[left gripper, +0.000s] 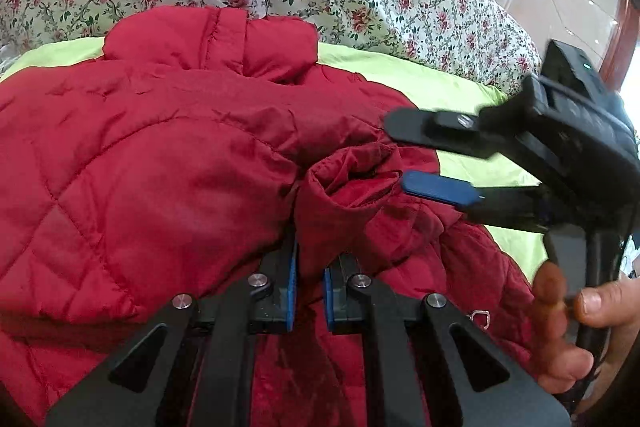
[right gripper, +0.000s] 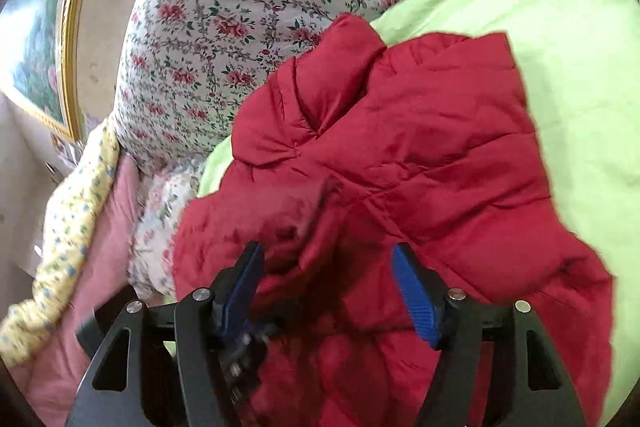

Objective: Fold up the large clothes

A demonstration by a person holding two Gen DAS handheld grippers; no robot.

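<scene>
One red jacket [left gripper: 168, 155], two grippers' fingers [right gripper: 414, 303].

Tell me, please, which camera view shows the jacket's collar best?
The left wrist view: the red jacket's collar sits sharp and whole at the top. The right wrist view shows it smaller, sideways and slightly blurred.

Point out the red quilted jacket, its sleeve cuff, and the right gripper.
red quilted jacket [left gripper: 160, 163], left wrist view, on its quilted back panel.
sleeve cuff [left gripper: 348, 187], left wrist view, on the open cuff end.
right gripper [left gripper: 396, 157], left wrist view, between its open fingertips.
</scene>
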